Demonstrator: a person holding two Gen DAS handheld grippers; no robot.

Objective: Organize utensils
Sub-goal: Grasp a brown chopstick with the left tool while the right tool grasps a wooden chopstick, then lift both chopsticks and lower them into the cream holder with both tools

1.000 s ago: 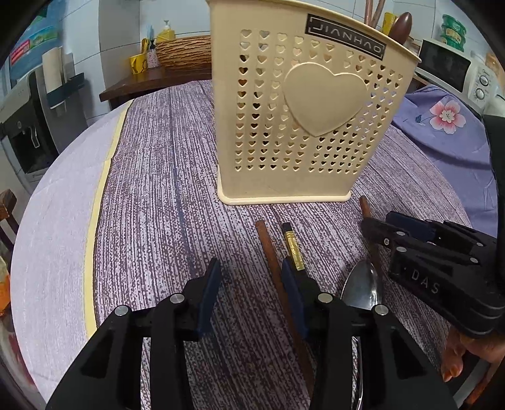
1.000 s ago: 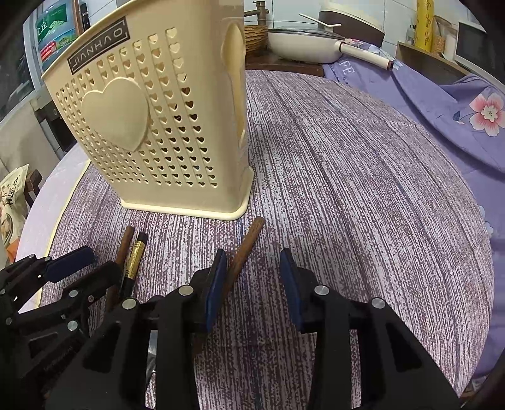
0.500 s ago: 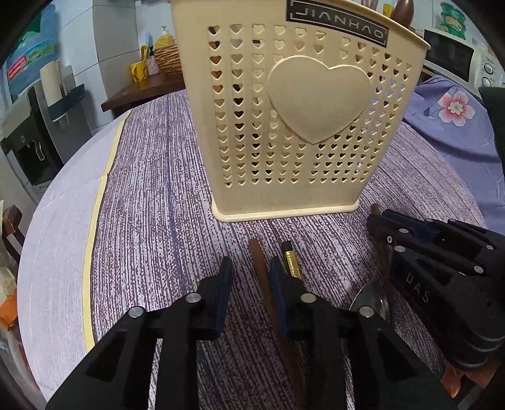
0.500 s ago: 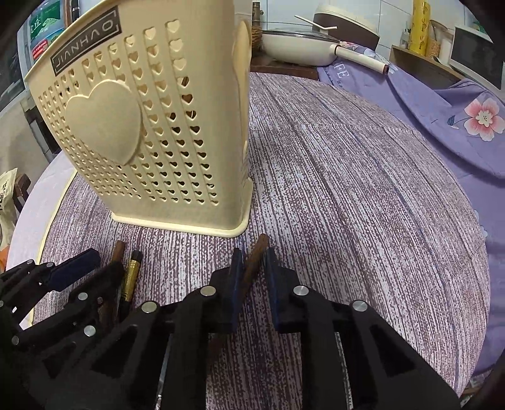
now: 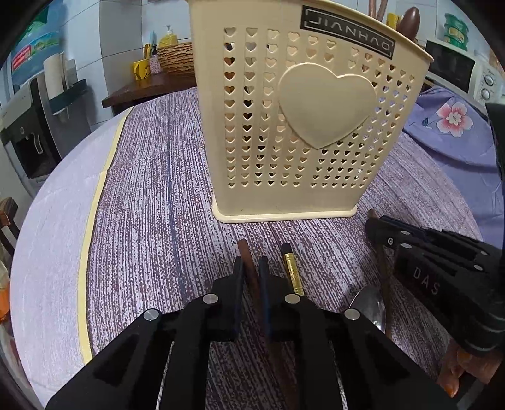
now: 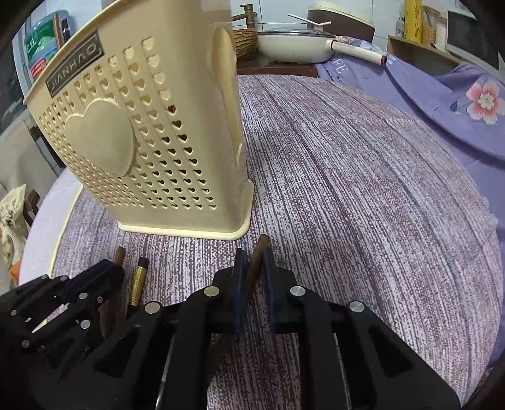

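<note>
A cream utensil holder (image 5: 303, 126) with heart-shaped holes stands upright on the striped table mat. In front of it my left gripper (image 5: 251, 261) is shut on a brown chopstick (image 5: 244, 249) that lies on the mat. A black-and-gold chopstick (image 5: 292, 271) lies loose just right of it. My right gripper (image 6: 254, 255) is shut on a second brown stick (image 6: 260, 246) whose tip points at the holder's corner. A metal spoon bowl (image 5: 369, 302) lies beside that stick; whether they are joined I cannot tell. The right gripper (image 5: 374, 220) also shows in the left wrist view.
Brown utensil handles (image 5: 410, 19) stick out of the holder's top. A purple floral cloth (image 6: 457, 104) covers the table's right side. A white pan (image 6: 293, 47) sits behind, with a wicker basket (image 5: 175, 56) and a microwave (image 5: 457, 69) at the back.
Both grippers have closed from open: the left onto the brown chopstick, the right onto the other brown stick. Both views have edged closer to the holder.
</note>
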